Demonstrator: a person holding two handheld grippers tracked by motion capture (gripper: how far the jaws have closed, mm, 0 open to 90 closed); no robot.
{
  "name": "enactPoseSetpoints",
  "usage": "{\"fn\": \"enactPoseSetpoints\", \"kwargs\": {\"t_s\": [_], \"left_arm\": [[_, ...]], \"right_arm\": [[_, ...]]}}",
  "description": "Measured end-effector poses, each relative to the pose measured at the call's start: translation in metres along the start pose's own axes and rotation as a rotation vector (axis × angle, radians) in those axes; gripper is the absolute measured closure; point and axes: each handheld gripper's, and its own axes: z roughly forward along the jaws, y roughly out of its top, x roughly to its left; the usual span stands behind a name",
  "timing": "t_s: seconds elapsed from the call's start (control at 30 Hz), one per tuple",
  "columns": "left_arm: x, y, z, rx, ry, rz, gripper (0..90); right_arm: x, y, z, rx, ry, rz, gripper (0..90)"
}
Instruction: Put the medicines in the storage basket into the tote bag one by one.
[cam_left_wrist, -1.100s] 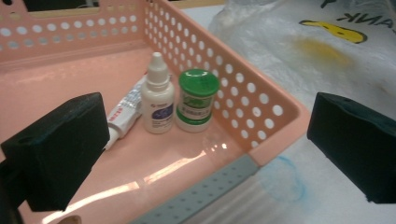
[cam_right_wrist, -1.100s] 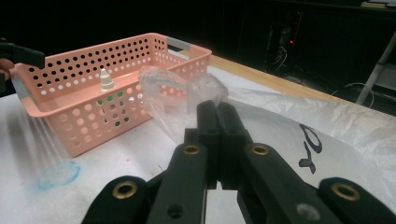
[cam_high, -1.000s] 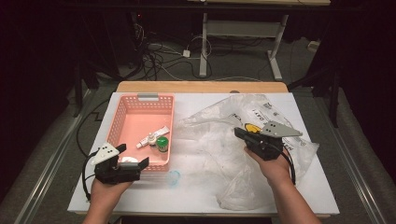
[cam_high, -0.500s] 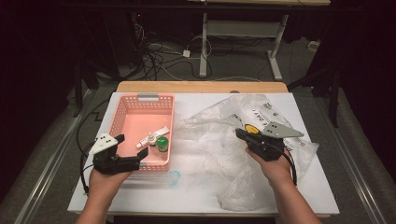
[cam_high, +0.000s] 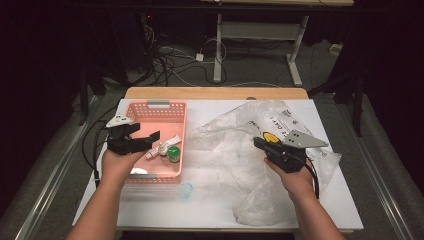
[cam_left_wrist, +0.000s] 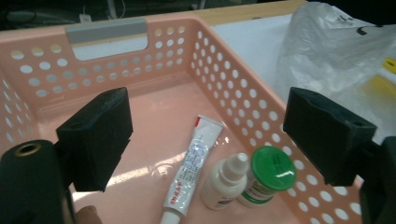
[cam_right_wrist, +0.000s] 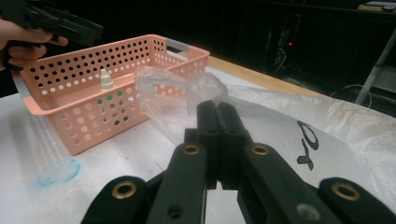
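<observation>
— So which step is it?
— The left gripper (cam_high: 142, 141) hovers over the pink basket (cam_high: 176, 172), jaws wide but just narrowing, empty; the tube (cam_left_wrist: 191, 165), dropper bottle (cam_left_wrist: 224, 182) and green-lidded jar (cam_left_wrist: 268, 175) lie inside.
— And the right gripper (cam_right_wrist: 217, 109)?
— Beside the basket, jaws closed on the plastic bag (cam_high: 240, 150). Next probably: lower, pick one item.

My table (cam_high: 210, 215) has a white top with a strip of bare wood (cam_high: 215, 93) along its far edge. Beyond it the room is dark. A tangle of cables (cam_high: 172, 57) lies on the grey floor (cam_high: 325, 70), beside the white legs of another desk (cam_high: 250, 35). Metal rails (cam_high: 47, 182) run along either side of me.
</observation>
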Motion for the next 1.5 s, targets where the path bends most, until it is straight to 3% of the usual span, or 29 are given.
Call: {"fn": "enactPoseSetpoints", "kwargs": {"t_s": [0.17,0.47,0.77,0.9,1.07,1.33,1.5], "left_arm": [[0.017,0.004,0.011,0.110,0.017,-0.067,24.3],[0.021,-0.002,0.035,0.301,0.070,-0.020,32.6],[0.021,-0.002,0.055,0.484,0.024,0.008,41.0],[0.028,-0.003,0.059,0.504,-0.021,-0.035,41.0],[0.029,-0.003,0.068,0.555,-0.008,-0.029,41.2],[0.026,-0.005,0.080,0.605,0.003,0.007,47.1],[0.021,-0.007,0.083,0.622,0.020,0.067,56.5]], "right_arm": [[0.000,0.000,-0.001,0.000,-0.002,-0.008,90.0],[0.001,0.001,0.000,0.000,-0.001,-0.010,90.0],[0.001,0.002,-0.002,-0.007,-0.003,-0.013,90.0],[0.001,0.002,-0.002,-0.006,-0.001,-0.013,90.0],[0.002,0.001,-0.001,-0.005,-0.002,-0.011,90.0],[0.001,0.001,-0.002,-0.005,-0.003,-0.008,90.0],[0.001,0.001,-0.002,-0.003,-0.005,-0.008,90.0]]}}
